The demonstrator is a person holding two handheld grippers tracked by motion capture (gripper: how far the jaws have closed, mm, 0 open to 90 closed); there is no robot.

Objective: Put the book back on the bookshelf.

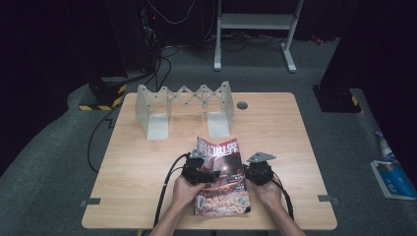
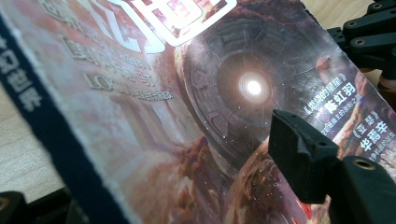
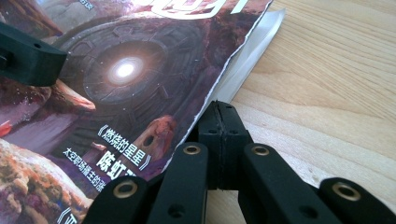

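1. High view: a magazine [image 1: 221, 177] is seen lying on the near middle of the wooden surface [image 1: 142, 162], its cover up and its title end pointing away from the person.
2. The left gripper [image 1: 202, 172] is held over the magazine's left part, and the right gripper [image 1: 256, 172] is placed at its right edge; each is gripped by a hand coming in from the bottom.
3. A grey accordion rack [image 1: 184, 105] is stood at the far side of the surface, well apart from the magazine.
4. A small round grey cap [image 1: 242, 105] is set into the surface just right of the rack.
5. Left gripper view: the cover [image 2: 196, 107] is seen tilted, with the dark blue spine [image 2: 51, 135] raised toward the camera at the left.
6. One finger [image 2: 299, 158] is seen above the cover at the right and the other is glimpsed below the spine at the lower left, so the fingers are spread wide with the spine side between them; whether the pads press on it cannot be told.
7. The other gripper's black links [image 2: 369, 32] are seen at the upper right, past the magazine's far edge.
8. Right gripper view: the fingers [image 3: 224, 140] are pressed together, fully closed, at the cover's torn right edge [image 3: 233, 60]; whether a page is pinched between them cannot be told.
9. Inner pages [image 3: 254, 51] are seen sticking out from under the cover onto bare wood.
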